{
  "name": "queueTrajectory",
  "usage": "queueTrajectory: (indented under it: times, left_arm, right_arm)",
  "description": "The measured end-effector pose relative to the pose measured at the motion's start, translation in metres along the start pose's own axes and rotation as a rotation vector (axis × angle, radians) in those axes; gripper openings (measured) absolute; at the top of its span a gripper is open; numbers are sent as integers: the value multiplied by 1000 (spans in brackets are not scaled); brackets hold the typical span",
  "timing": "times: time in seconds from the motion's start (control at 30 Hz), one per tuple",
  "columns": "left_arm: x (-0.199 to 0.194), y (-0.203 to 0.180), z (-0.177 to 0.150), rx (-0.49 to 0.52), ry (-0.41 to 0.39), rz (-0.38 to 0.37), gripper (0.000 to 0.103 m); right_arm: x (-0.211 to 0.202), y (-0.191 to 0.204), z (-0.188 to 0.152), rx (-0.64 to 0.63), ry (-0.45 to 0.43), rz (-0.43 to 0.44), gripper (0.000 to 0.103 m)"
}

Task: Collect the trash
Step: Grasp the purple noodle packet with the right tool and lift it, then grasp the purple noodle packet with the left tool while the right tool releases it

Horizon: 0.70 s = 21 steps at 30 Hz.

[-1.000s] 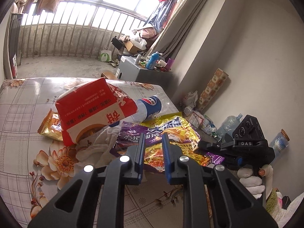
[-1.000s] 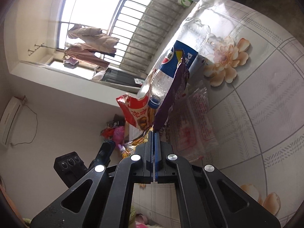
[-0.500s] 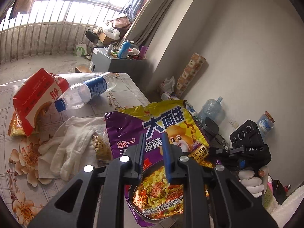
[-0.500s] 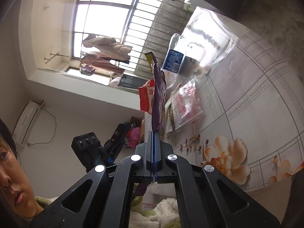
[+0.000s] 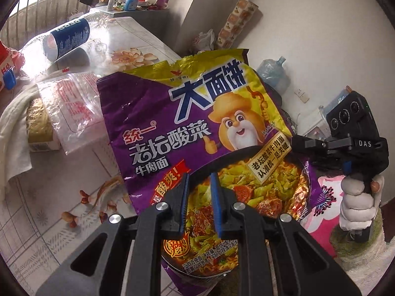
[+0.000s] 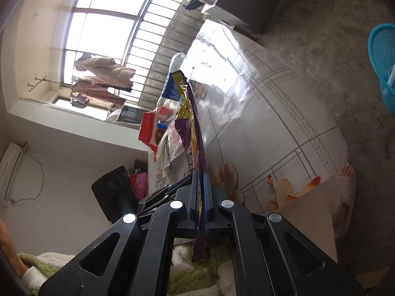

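A purple and yellow noodle wrapper [image 5: 197, 128] hangs flat in front of my left gripper [image 5: 200, 180], lifted off the table. My right gripper [image 6: 203, 172] is shut on its edge, seen edge-on in the right wrist view [image 6: 192, 133]; in the left wrist view it grips the wrapper's right side [image 5: 296, 143]. My left gripper is open and empty, its jaws a small gap apart, close to the wrapper's lower face. On the table lie a Pepsi bottle [image 5: 66, 37], a clear plastic bag [image 5: 74, 103], a white glove [image 5: 14, 128] and a red packet [image 6: 148, 130].
The flowered table [image 5: 49, 209] runs to the left; its corner [image 6: 308, 187] is near my right gripper. A blue basket [image 6: 382, 64] stands on the floor at the right. A cabinet with bottles [image 5: 133, 7], a water jug [image 5: 274, 71] and a patterned box [image 5: 237, 22] line the wall.
The right gripper has carried the noodle wrapper up and off the table toward its edge. The left gripper has swung right and closer, so the wrapper now fills its view.
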State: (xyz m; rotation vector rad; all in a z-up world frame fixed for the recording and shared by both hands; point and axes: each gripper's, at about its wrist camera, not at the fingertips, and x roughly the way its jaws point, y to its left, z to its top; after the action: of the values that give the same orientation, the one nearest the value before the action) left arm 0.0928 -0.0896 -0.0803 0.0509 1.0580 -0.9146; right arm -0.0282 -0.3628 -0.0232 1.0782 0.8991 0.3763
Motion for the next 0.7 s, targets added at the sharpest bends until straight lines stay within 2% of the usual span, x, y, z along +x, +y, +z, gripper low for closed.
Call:
queueTrajectory:
  times: [0.1, 0.17, 0.33, 0.47, 0.7]
  left_arm:
    - [9, 1, 2, -4, 21, 11, 16]
    - [11, 0, 3, 1, 19, 11, 15]
    - [15, -4, 4, 9, 26, -17, 15]
    - [27, -18, 10, 48, 33, -56, 15]
    - [40, -27, 15, 68, 18, -123, 15]
  right_arm:
    - [6, 4, -2, -45, -6, -79, 4]
    - [10, 8, 1, -67, -11, -84, 4]
    - [11, 21, 0, -107, -17, -19, 2]
    - [10, 29, -1, -142, -19, 1, 2]
    - [24, 16, 2, -85, 13, 73, 2]
